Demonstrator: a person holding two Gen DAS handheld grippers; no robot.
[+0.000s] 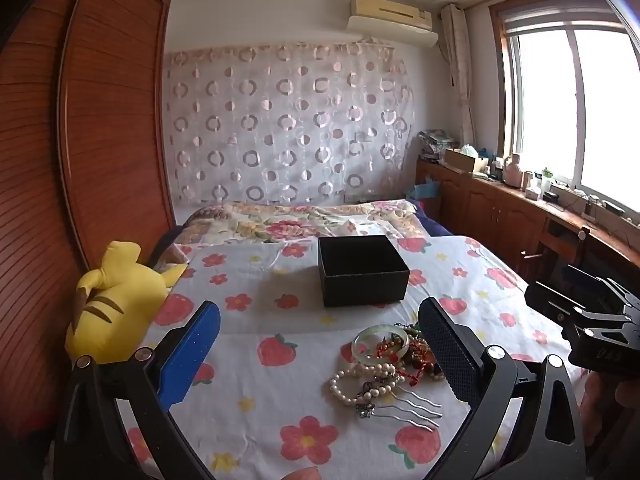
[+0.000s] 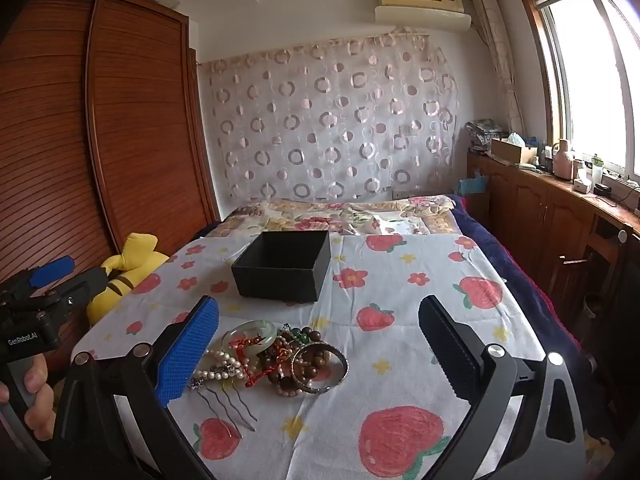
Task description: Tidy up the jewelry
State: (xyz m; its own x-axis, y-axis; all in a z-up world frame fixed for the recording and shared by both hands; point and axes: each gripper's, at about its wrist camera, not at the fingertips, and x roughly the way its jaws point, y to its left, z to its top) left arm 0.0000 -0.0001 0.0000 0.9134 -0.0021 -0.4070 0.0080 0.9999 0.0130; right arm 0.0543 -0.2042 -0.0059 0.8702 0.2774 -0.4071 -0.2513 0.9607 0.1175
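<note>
Resting on the strawberry-print surface (image 1: 280, 364), a tangled jewelry pile (image 2: 276, 360) with a pale jade bangle (image 2: 250, 334), a silver bangle (image 2: 320, 368), pearl strands (image 1: 360, 380) and a metal hair comb (image 1: 408, 410) lies just in front of an open black box (image 1: 362, 270). Left gripper (image 1: 320, 360) and right gripper (image 2: 318, 356) both hover above the pile, jaws spread wide and holding nothing. Yellow plush toy (image 1: 116, 300) lies at the left edge.
</note>
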